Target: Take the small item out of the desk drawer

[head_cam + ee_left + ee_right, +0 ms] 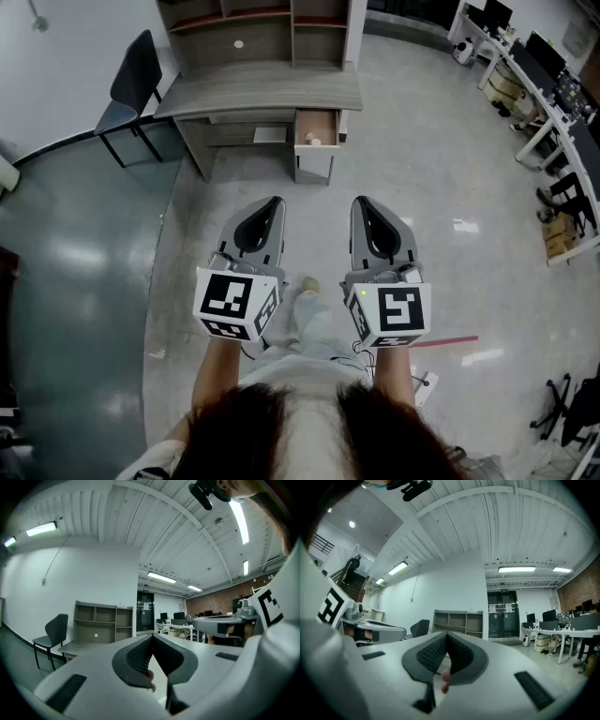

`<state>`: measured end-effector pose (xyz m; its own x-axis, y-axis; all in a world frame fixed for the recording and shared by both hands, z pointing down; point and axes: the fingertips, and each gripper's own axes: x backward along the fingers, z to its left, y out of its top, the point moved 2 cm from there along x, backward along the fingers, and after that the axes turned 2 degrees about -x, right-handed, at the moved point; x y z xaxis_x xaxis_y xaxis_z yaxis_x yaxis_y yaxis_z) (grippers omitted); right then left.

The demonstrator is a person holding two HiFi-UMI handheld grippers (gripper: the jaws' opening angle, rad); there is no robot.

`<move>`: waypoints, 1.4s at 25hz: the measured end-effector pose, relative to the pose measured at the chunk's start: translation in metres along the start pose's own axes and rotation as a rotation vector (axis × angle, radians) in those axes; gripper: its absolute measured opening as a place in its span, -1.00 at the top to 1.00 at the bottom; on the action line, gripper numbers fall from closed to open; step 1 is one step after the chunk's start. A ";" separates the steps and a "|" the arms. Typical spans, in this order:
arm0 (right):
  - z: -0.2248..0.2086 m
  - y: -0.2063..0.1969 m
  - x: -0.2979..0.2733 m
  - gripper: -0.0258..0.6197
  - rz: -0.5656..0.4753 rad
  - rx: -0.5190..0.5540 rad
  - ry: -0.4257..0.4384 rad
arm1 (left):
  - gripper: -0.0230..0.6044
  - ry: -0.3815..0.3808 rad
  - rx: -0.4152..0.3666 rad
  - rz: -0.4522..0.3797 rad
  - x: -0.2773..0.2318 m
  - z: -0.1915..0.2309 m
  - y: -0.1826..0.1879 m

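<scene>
Far ahead in the head view stands the grey desk (262,92) with a shelf unit on top. Its right-hand drawer (317,128) is pulled open, and a small pale item (313,141) lies inside. Both grippers are held side by side at waist height, well short of the desk. My left gripper (274,202) is shut with nothing in it, and so is my right gripper (362,202). In the left gripper view the jaws (152,637) meet at their tips, with the shelf unit (101,623) behind. The right gripper (447,634) also shows closed jaws.
A dark chair (131,89) stands left of the desk, on the edge of a glossy green floor area. A row of white desks with monitors (544,84) runs along the right. A red tape strip (445,341) lies on the grey floor by my right side.
</scene>
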<state>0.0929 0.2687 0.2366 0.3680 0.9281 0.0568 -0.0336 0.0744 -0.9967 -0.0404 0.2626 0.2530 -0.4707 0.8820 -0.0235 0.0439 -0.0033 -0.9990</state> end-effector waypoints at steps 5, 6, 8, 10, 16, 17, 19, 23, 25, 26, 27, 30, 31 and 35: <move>-0.006 -0.006 -0.021 0.84 0.012 -0.015 -0.004 | 0.89 -0.011 0.001 0.008 -0.022 0.013 -0.005; -0.009 -0.007 -0.027 0.83 0.013 -0.018 -0.002 | 0.89 -0.013 0.002 0.009 -0.028 0.015 -0.006; -0.014 -0.011 -0.038 0.83 0.017 -0.021 -0.004 | 0.89 -0.020 0.001 0.011 -0.040 0.021 -0.007; -0.018 -0.015 -0.050 0.83 0.020 -0.027 -0.007 | 0.89 -0.026 0.000 0.013 -0.053 0.027 -0.009; -0.032 -0.019 -0.093 0.83 0.028 -0.036 0.001 | 0.89 -0.032 0.006 0.026 -0.096 0.054 -0.012; -0.034 -0.020 -0.101 0.83 0.028 -0.029 -0.001 | 0.89 -0.032 0.007 0.028 -0.103 0.058 -0.012; -0.039 -0.020 -0.116 0.83 0.029 -0.012 -0.004 | 0.89 -0.031 0.009 0.032 -0.117 0.067 -0.010; -0.050 -0.023 -0.147 0.83 0.034 -0.006 -0.001 | 0.89 -0.022 0.015 0.037 -0.148 0.085 -0.009; -0.057 -0.025 -0.162 0.83 0.038 -0.009 0.002 | 0.89 -0.019 0.015 0.039 -0.163 0.093 -0.009; -0.060 -0.026 -0.169 0.83 0.040 -0.008 0.005 | 0.89 -0.018 0.016 0.039 -0.171 0.097 -0.009; -0.064 -0.027 -0.176 0.83 0.044 -0.005 0.009 | 0.89 -0.016 0.017 0.038 -0.179 0.100 -0.008; -0.076 -0.031 -0.197 0.84 0.056 0.001 0.020 | 0.89 -0.012 0.017 0.037 -0.204 0.108 -0.007; -0.080 -0.033 -0.204 0.83 0.058 -0.001 0.021 | 0.89 -0.012 0.016 0.037 -0.212 0.110 -0.007; -0.094 -0.036 -0.225 0.83 0.051 -0.008 0.025 | 0.89 -0.006 0.015 0.040 -0.236 0.116 -0.008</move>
<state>0.0988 0.0231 0.2544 0.3887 0.9213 0.0044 -0.0459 0.0242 -0.9987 -0.0319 -0.0006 0.2626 -0.4737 0.8784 -0.0637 0.0492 -0.0458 -0.9977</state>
